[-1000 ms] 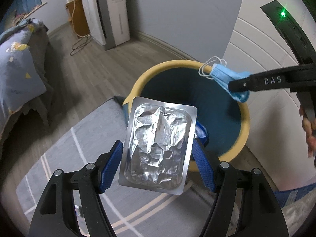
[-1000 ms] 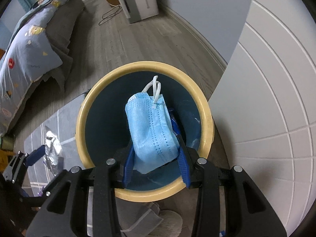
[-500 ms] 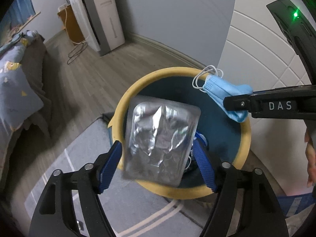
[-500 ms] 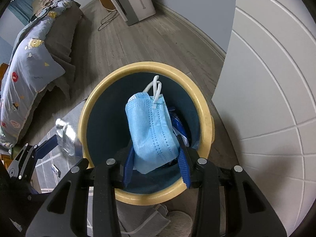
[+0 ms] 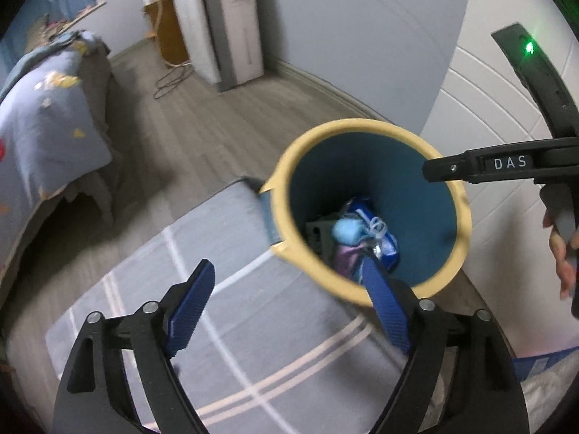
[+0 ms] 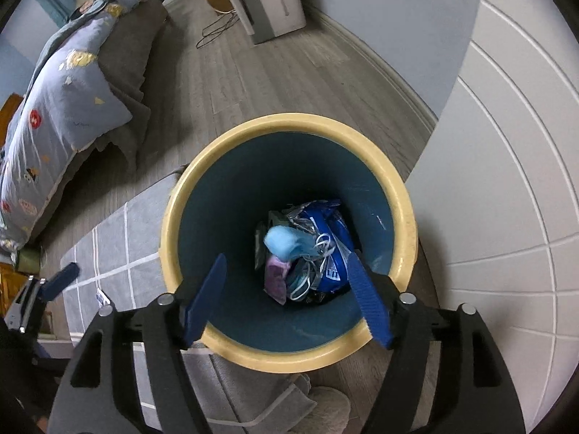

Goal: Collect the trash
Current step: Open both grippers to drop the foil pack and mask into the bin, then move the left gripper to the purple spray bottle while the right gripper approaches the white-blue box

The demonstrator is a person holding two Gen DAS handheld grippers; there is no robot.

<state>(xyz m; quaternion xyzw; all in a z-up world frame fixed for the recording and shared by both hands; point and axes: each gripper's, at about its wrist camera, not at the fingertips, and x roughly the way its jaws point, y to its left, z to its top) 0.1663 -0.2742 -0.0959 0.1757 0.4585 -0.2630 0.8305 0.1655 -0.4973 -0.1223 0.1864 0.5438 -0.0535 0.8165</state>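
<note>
1. Two grippers, both empty. Left gripper [image 5: 286, 303] at lower centre of its view, jaws spread wide and just been opening, nothing between them. Its right blue pad [image 5: 385, 311] overlaps the near rim of the bin in the picture; I cannot tell whether it touches.
2. Right gripper [image 6: 287, 300] at lower centre of its own view, jaws also wide and just been opening, nothing between the pads. It hangs straight over the bin mouth, looking down the shaft. Judgement: placed there so a released item falls inside rather than onto the rug.
3. Bin [image 6: 398, 195], yellow rim, teal inside, centre of the right view. It stands at the rug edge, near the white panelled wall on the right.
4. Bin contents, at the bottom: light blue mask [image 6: 286, 242] on top with its white ear loops [image 6: 324, 247] beside it; a blue wrapper [image 6: 331, 238] to its right with crinkled silver foil showing at its edge; a purple scrap [image 6: 275, 275] below. The left view shows the same pile, mask [image 5: 347, 231] uppermost.
5. Rug [image 5: 231, 325], grey with pale lines, under the left gripper. A small white scrap [image 6: 102, 298] lies on it at left in the right view; too small to identify, possibly more trash.
6. Farther: bed [image 6: 54, 108] upper left, white appliance [image 5: 224, 25] against the far wall.
7. Judgement: this drop looks finished; next step would be finding remaining trash.
</note>
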